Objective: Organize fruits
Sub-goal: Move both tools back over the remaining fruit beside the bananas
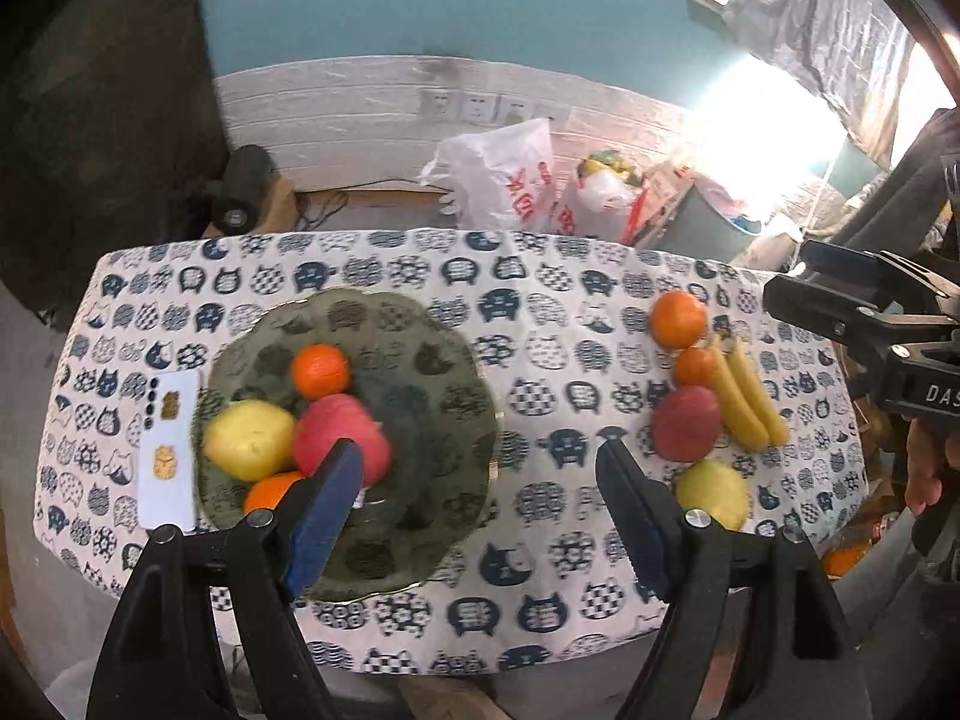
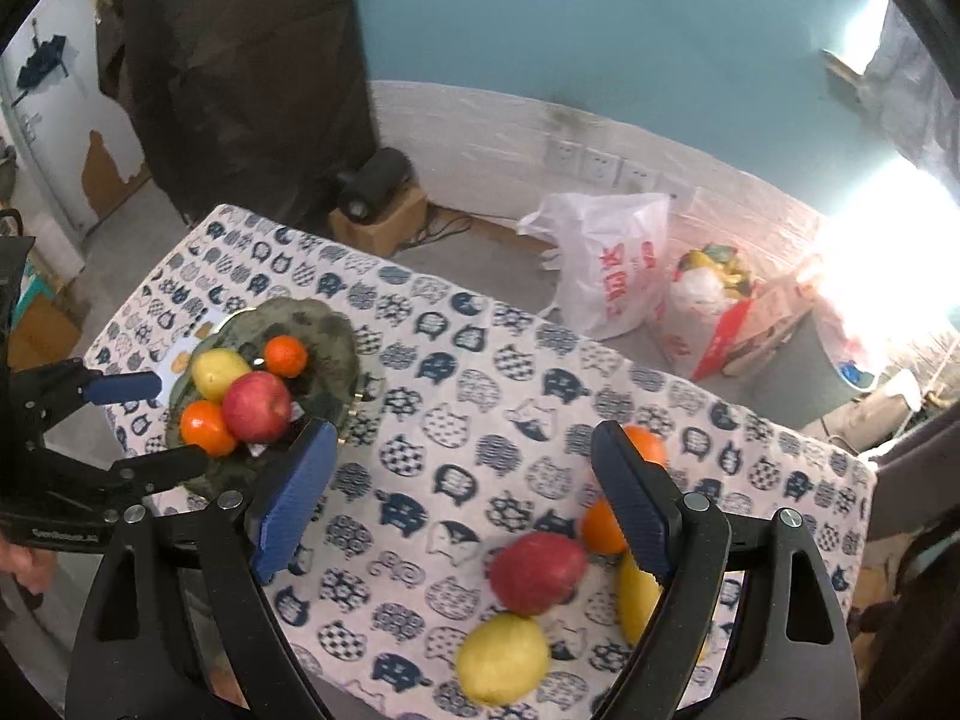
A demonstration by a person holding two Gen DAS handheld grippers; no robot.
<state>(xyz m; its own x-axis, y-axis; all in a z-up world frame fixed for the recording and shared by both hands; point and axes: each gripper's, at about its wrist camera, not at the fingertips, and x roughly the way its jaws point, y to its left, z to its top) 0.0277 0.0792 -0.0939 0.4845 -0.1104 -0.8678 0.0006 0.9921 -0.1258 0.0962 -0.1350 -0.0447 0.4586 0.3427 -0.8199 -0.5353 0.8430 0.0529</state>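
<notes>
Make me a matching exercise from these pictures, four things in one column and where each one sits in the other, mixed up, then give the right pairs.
Things:
1. bananas
2. white card
3. glass plate
4. white plastic bag

Places:
A. on the floor behind the table
B. holding two oranges, a red apple and a yellow fruit
C. flat on the cloth, left of the plate
D. on the cloth beside the loose red apple

Pairs: 1-D, 2-C, 3-B, 4-A
</notes>
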